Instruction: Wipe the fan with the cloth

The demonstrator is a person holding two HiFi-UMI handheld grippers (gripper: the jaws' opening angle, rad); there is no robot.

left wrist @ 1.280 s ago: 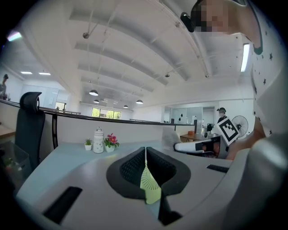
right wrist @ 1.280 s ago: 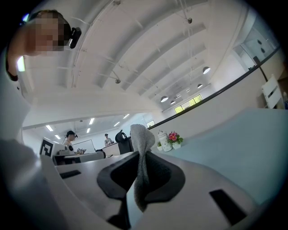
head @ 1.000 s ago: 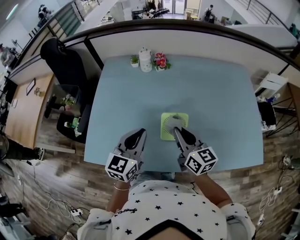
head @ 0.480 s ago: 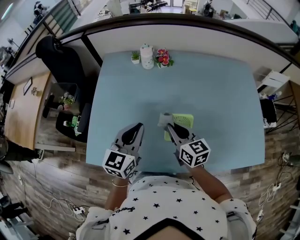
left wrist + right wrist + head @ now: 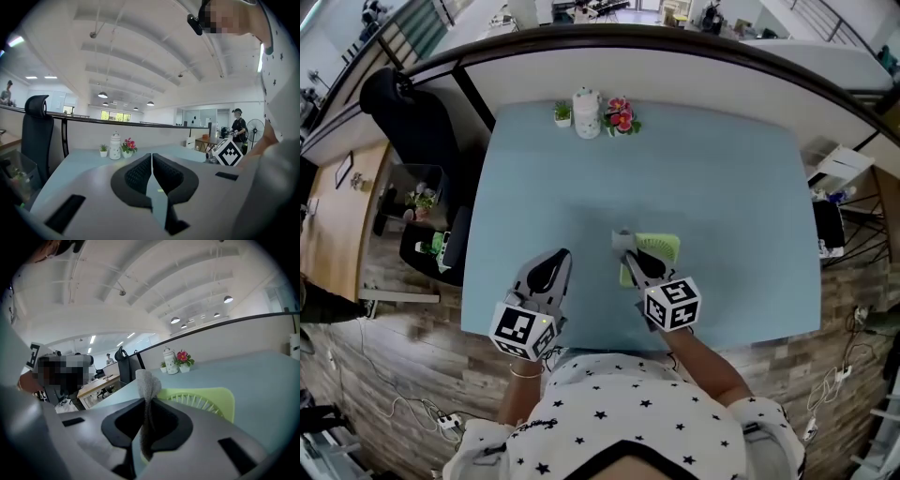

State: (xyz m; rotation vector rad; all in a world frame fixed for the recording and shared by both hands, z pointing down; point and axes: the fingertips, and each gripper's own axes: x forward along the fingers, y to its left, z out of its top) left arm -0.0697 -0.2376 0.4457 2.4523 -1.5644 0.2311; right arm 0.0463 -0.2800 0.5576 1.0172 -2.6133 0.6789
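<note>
- Overhead, head view: the fan (image 5: 662, 247), a lime-green square with a ribbed grille, lies flat on the pale blue table (image 5: 731, 178), a little right of the middle and nearer the person's edge. The right claw (image 5: 627, 249) sits at the fan's left near corner with the grey cloth (image 5: 622, 238) at its tip. The left claw (image 5: 554, 256) hangs over bare table, well apart from the fan. A white jar (image 5: 586, 113) and a pot of flowers (image 5: 621, 118) stand at the far edge.
- Left gripper view: the left claw (image 5: 152, 163) has its dark pads drawn together with nothing between them. Only table and the far jar (image 5: 115, 146) show beyond it.
- Right gripper view: the right claw (image 5: 147, 420) is clamped on the cloth (image 5: 148, 390), which stands up from the pads in a narrow fold. The fan (image 5: 202, 401) lies just behind and to the right of it. Whether cloth and fan touch cannot be told.
- Hazard, fan sliding: nothing steadies the fan, since the left claw is away from it. A sideways stroke would probably push so light a body across the table instead of wiping it.
- Hazard, cloth snagging: the fold could catch in the grille ribs and pull out of the pads.
- Hazard, poor contact: with little cloth past the tips, the hard claw may scrape the plastic.
</note>
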